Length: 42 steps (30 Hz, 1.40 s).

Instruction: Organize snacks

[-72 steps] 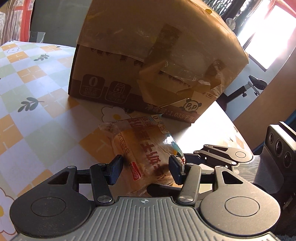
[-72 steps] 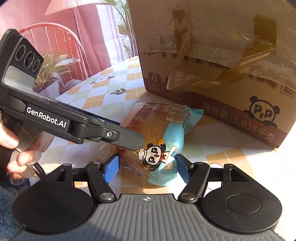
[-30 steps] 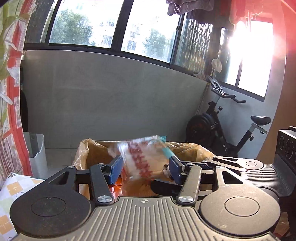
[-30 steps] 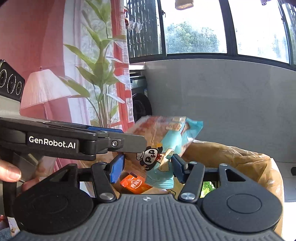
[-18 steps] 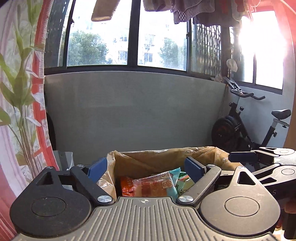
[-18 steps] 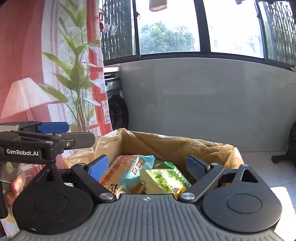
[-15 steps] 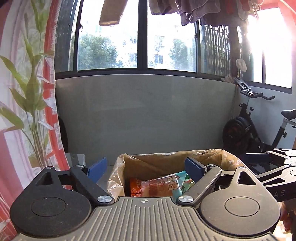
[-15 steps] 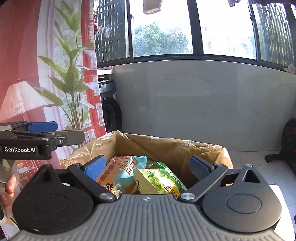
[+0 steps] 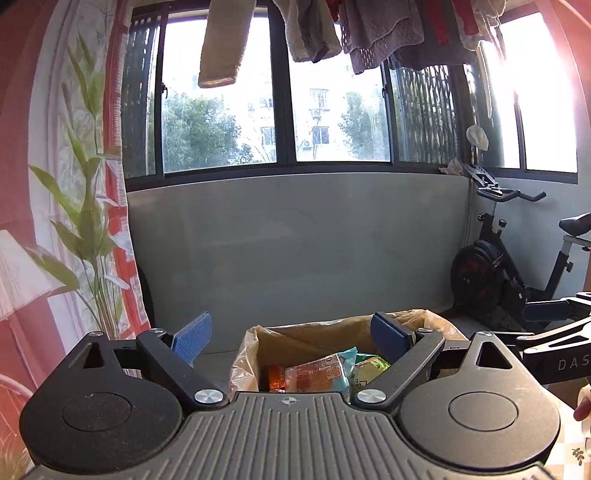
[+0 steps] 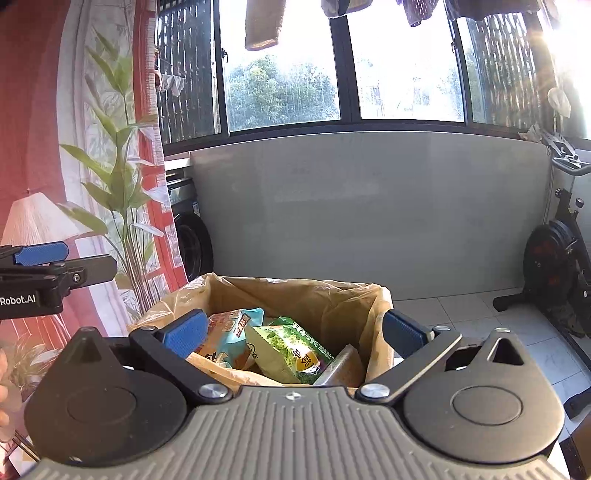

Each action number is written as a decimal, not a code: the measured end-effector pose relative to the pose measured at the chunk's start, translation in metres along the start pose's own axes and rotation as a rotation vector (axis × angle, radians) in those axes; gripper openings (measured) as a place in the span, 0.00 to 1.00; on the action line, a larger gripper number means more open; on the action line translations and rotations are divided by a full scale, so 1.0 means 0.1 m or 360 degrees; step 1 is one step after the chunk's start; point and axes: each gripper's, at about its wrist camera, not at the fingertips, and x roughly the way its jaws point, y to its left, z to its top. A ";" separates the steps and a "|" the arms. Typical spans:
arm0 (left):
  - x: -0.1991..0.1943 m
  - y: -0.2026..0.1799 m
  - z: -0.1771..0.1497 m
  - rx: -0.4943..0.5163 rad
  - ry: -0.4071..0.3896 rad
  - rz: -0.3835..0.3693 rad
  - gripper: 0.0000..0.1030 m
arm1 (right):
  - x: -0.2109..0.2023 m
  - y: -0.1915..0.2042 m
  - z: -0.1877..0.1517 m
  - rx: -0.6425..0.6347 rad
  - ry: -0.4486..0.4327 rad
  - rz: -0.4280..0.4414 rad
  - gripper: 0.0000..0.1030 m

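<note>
A cardboard box lined with a brown plastic bag [image 9: 306, 332] [image 10: 295, 291] stands open below both grippers. In it lie an orange-and-teal bread pack [image 9: 314, 374] [image 10: 229, 336], a green snack pack [image 10: 288, 350] [image 9: 369, 369] and an orange pack [image 9: 275, 378]. My left gripper [image 9: 291, 334] hangs open above the box's near rim, with nothing between its blue pads. My right gripper [image 10: 293, 332] is also over the box, its jaws still opening and empty. Each gripper's fingers [image 9: 543, 311] [image 10: 40, 254] show at the edge of the other's view.
Behind the box stand a grey half wall [image 9: 295, 240] and windows with laundry [image 9: 332, 29] hung above. An exercise bike [image 9: 509, 273] is at the right and a leaf-print curtain [image 9: 85, 206] at the left. A person's fingertips [image 9: 583, 406] show at the right edge.
Both grippers let go of the bread pack, which dropped into the box. Their jaws spread wide, and both rose and drew back from the box.
</note>
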 end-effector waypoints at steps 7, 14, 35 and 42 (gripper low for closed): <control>-0.26 0.04 -0.11 -0.0093 0.0048 0.0050 0.91 | -0.23 0.08 -0.09 0.0032 -0.0013 -0.0021 1.00; -0.39 0.13 -0.19 -0.0104 0.0087 0.0145 0.91 | -0.31 0.09 -0.20 0.0056 0.0022 -0.0025 1.00; -0.45 0.18 -0.24 -0.0151 0.0109 0.0128 0.91 | -0.35 0.13 -0.21 0.0002 0.0002 -0.0046 1.00; -0.47 0.16 -0.24 -0.0145 0.0098 0.0119 0.91 | -0.36 0.13 -0.20 -0.0002 -0.0006 -0.0043 1.00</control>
